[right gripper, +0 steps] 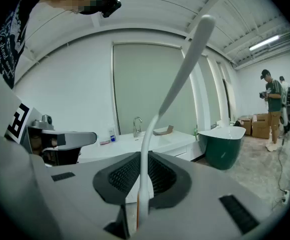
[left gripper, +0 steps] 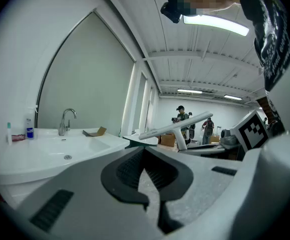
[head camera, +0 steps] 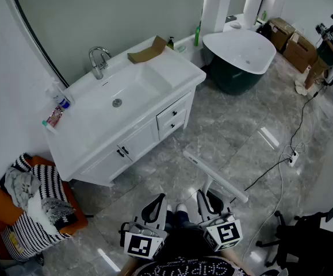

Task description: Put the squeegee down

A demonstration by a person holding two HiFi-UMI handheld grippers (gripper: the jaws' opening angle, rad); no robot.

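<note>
The white squeegee [head camera: 215,176] hangs over the floor tiles in front of the person, its long blade slanting from upper left to lower right. My right gripper [head camera: 208,202] is shut on its handle. In the right gripper view the handle [right gripper: 143,184] rises between the black pads and curves up to the blade [right gripper: 185,69]. My left gripper [head camera: 156,209] is beside it on the left, apart from the squeegee. Its jaws [left gripper: 145,151] meet at the tips with nothing between them. The squeegee [left gripper: 175,127] also shows in the left gripper view, ahead and to the right.
A white vanity [head camera: 172,68] with a sink, a faucet [head camera: 99,59] and a cardboard piece [head camera: 146,52] stands ahead on the left. Behind it is a green bathtub [head camera: 238,76]. An orange basket of striped cloth [head camera: 37,211] sits lower left. A cable with a power strip [head camera: 293,157] and a black chair [head camera: 301,240] lie right. A person [head camera: 327,48] stands far right.
</note>
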